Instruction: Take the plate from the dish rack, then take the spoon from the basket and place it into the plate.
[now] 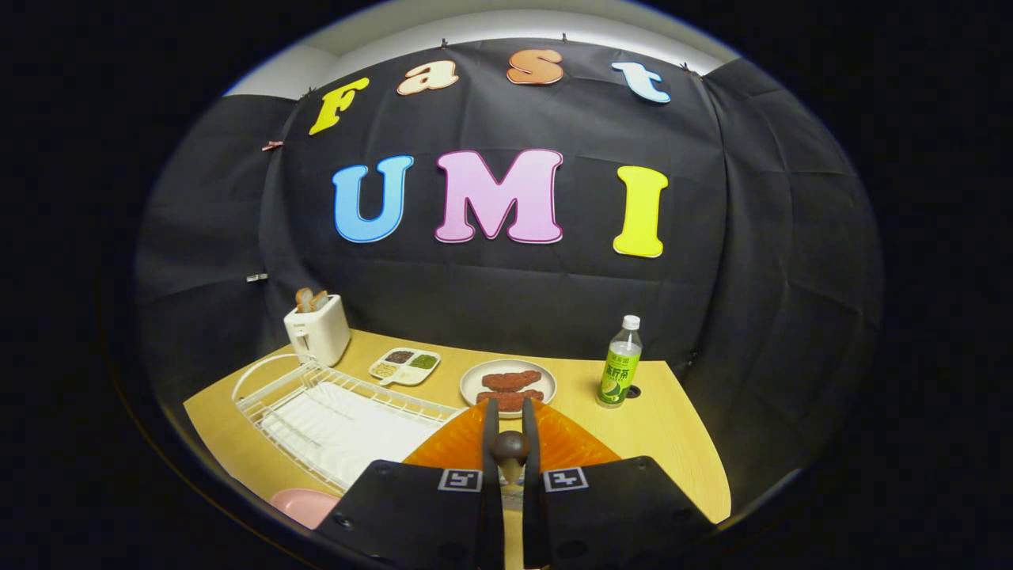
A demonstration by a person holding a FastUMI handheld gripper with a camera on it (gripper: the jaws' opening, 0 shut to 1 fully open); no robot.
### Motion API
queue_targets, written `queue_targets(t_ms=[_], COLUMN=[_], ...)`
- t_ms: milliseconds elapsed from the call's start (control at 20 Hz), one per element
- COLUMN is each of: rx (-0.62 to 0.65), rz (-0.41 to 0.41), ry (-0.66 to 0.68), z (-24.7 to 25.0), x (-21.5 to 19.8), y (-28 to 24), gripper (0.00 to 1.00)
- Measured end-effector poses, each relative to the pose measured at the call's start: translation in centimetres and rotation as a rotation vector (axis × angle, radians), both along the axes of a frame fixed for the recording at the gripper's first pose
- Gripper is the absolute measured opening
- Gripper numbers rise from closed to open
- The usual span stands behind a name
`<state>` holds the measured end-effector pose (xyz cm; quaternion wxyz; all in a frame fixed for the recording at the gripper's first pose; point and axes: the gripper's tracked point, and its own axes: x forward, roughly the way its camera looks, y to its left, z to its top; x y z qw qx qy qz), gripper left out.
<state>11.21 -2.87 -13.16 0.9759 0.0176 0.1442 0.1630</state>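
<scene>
The fingers [510,431] were nearly closed, squeezing a brown spoon [509,448] at the bottom middle. They held it over the orange plate [570,443] on the desk [673,427], probably to drop it in.

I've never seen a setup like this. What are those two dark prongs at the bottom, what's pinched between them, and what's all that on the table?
The camera rides on a hand-held gripper and looks forward along its two fingers; a person carries it, no robot arm. The fingers are closed on a dark wooden spoon, its rounded end poking up between them. Just below and ahead lies an orange plate. On the wooden table: a white dish rack beside the fingers, a toaster with bread, a small sectioned tray, a white plate of food and a green bottle. A pink dish sits near the table's front edge.
</scene>
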Motion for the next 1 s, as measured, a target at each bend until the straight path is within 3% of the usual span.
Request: queue_targets(t_ms=[400,700,1000], rx=[0.122,0.213,0.186], rz=[0.077,0.149,0.211], ry=[0.101,0.179,0.222], z=[0.7,-3.5,-9.3], x=[-8.6,-12.7,-14.0], y=[8.2,14.8,18.9], gripper=[0.13,0.13,0.13])
